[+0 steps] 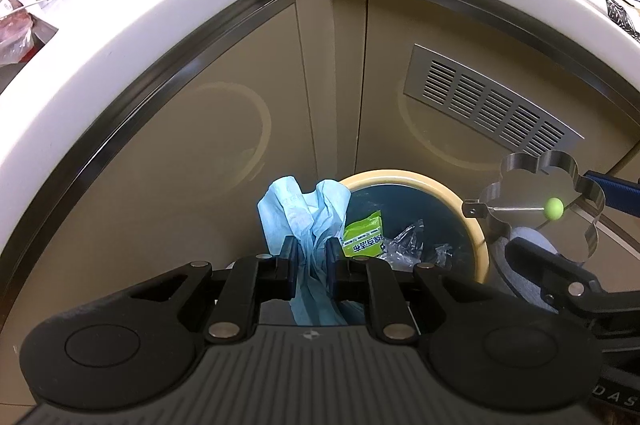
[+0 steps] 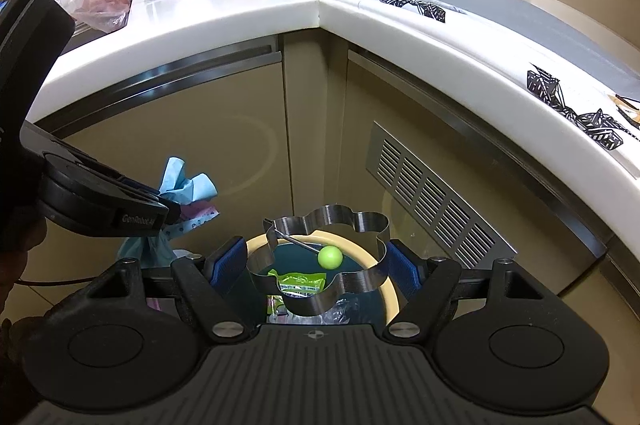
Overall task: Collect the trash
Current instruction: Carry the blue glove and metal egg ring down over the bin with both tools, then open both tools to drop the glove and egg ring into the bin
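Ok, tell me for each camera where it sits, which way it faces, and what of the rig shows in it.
Left wrist: sits on the left gripper, looks steeply down into the cabinet corner at the trash bin; its own fingers pinch a blue cloth, and the right gripper enters at the right edge.
Right wrist: sits on the right gripper, faces down toward the same corner under the white countertop; its blue-padded fingers clamp a flower-shaped metal ring, and the left gripper shows at left.
Shared: bin, cloth, ring, vent grille.
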The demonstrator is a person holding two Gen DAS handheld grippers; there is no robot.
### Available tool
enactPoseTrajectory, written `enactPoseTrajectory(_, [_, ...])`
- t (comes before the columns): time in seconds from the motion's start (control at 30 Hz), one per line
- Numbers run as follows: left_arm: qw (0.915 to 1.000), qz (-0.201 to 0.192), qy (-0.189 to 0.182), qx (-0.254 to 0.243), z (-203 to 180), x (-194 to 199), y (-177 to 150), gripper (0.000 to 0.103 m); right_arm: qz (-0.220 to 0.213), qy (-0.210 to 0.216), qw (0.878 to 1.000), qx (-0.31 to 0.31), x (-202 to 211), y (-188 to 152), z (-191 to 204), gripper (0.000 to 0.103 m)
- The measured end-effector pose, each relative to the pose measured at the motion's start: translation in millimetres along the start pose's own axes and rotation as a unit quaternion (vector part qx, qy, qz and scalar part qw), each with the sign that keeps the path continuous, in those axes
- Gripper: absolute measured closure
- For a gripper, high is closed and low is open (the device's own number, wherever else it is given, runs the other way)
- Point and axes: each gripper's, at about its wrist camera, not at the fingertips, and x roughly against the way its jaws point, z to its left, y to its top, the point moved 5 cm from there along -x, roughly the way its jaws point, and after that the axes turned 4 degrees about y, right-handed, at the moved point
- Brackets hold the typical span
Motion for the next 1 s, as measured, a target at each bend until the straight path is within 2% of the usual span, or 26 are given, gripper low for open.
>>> enactPoseTrajectory(0.4, [0.9994,0.016,-0.007,0.031,13.5,-6.8,0.1,0.087,0.027,-0.028,0.999,-0.026,-6.3,-14.8,-21.5,0.025])
enactPoseTrajectory(0.57, [0.9992,0.009,-0.016,0.036,13.6,-3.4,0.2,0.087,0.026,-0.035,0.999,-0.011,0.1,-14.9,-19.3,0.025])
enactPoseTrajectory(0.8, [0.9992,0.017,-0.02,0.031,12.8,-3.9,-4.3,0.087,0.031,-0.022,0.999,-0.014,-3.4,-18.1,-14.0,0.025])
enactPoseTrajectory(1.0, [0.9985,0.026,-0.046,0.011,2.0,-23.7,-0.5,0.087,0.043,-0.012,0.999,-0.001,-24.9,-20.7,-15.9,0.025])
